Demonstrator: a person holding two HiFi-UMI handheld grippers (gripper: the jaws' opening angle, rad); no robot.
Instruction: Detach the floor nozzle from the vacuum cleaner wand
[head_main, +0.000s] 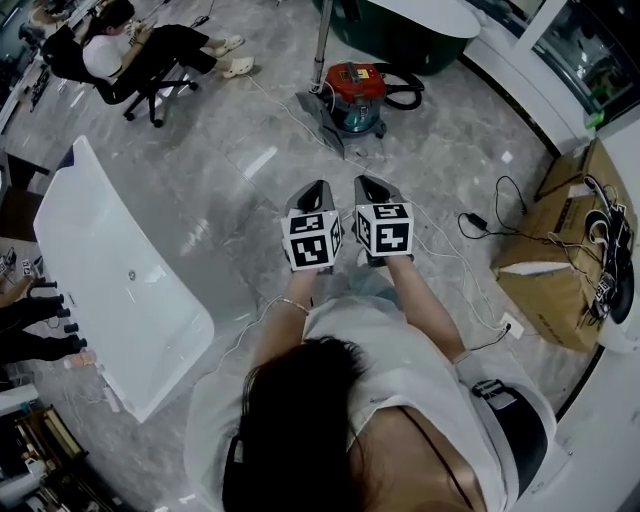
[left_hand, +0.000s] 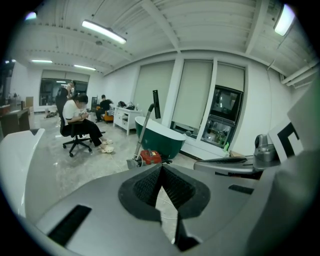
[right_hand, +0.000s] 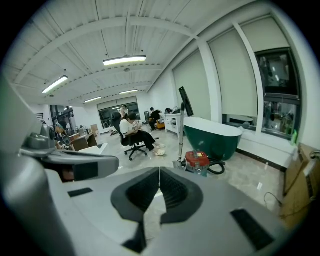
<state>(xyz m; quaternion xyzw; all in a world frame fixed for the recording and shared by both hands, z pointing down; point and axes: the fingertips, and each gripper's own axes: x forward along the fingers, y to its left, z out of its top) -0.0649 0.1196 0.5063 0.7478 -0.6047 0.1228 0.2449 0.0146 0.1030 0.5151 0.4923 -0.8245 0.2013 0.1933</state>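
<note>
Left gripper (left_hand: 161, 169) and right gripper (right_hand: 159, 172) were held side by side, each with jaws pressed together on nothing, aimed forward and down. The floor nozzle (head_main: 320, 113) lay well ahead on the floor (head_main: 220, 190), between the lines of the 2 grippers, marginally nearer the left. The wand (head_main: 322, 42) rose near-upright from it, beside the red canister (head_main: 356, 88). The nozzle looked grey, flat and wedge-shaped, and still attached.
</note>
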